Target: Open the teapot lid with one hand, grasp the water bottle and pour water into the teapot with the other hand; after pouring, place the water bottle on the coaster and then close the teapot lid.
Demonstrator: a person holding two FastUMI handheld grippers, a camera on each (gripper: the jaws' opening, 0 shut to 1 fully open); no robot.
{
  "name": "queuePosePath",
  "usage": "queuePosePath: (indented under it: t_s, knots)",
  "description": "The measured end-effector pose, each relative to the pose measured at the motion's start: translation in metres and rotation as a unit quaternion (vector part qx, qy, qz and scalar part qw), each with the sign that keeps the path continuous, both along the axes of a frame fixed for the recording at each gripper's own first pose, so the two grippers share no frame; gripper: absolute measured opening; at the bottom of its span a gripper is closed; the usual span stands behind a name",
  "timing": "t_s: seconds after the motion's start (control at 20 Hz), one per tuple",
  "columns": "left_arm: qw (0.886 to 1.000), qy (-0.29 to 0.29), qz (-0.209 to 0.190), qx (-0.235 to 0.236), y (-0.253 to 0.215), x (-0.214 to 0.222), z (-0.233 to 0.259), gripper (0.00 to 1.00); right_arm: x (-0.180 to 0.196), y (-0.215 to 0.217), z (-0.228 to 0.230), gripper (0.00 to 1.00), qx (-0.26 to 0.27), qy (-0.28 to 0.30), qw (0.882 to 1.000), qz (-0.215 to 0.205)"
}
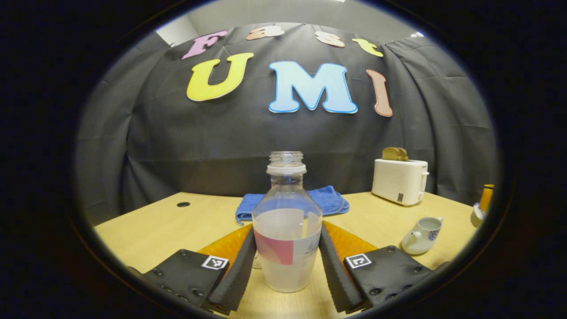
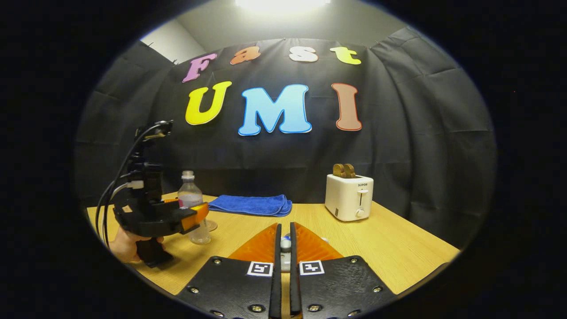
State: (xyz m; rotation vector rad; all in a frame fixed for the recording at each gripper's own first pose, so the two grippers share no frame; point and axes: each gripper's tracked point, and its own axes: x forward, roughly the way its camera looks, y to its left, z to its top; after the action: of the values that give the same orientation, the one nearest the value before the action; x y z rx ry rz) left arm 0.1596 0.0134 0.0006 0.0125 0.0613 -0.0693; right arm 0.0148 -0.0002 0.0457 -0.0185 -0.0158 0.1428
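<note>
One clear plastic water bottle (image 1: 287, 230), uncapped, with a threaded neck and rounded shoulders, stands upright on the smooth pale wooden table (image 1: 150, 226), about half full. The left gripper (image 1: 287, 261) brackets it: its two ribbed fingers (image 1: 241, 266) are set apart, one on each flank of the bottle's lower body, close against it; firm pressure cannot be confirmed. In the right gripper view the same bottle (image 2: 191, 208) stands at the table's left, with the left gripper (image 2: 195, 215) around it and a hand (image 2: 126, 246) beneath.

The glossy white ceramic teapot (image 1: 421, 235), lidless with an open rim, sits to the right, well apart from the bottle.

The right gripper (image 2: 285, 248) has its fingers nearly together, pinching a small rounded white knob, apparently the teapot lid (image 2: 285, 243).

Behind: a folded blue terry towel (image 1: 330, 199) and a boxy white toaster (image 1: 400, 180) holding brown slices.
</note>
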Motion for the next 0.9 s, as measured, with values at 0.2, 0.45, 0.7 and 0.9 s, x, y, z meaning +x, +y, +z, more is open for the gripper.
queuePosePath:
  t_s: [0.2,0.45,0.7,0.9]
  knots:
    - [0.998,-0.019,-0.009,0.066,-0.013,-0.008,0.015,0.86,-0.037,0.001,-0.007,0.07,0.010,0.008,1.000,0.009]
    - [0.992,-0.023,-0.024,0.122,-0.032,-0.012,0.017,0.87,-0.063,-0.003,-0.025,0.08,0.009,0.026,1.000,0.006]
    - [0.966,-0.024,-0.025,0.258,-0.048,-0.009,0.011,0.87,-0.086,-0.003,-0.049,0.07,0.024,0.050,0.998,0.010]
    - [0.949,-0.015,-0.041,0.312,-0.064,-0.006,-0.002,0.87,-0.096,-0.009,-0.054,0.08,0.020,0.047,0.999,0.001]
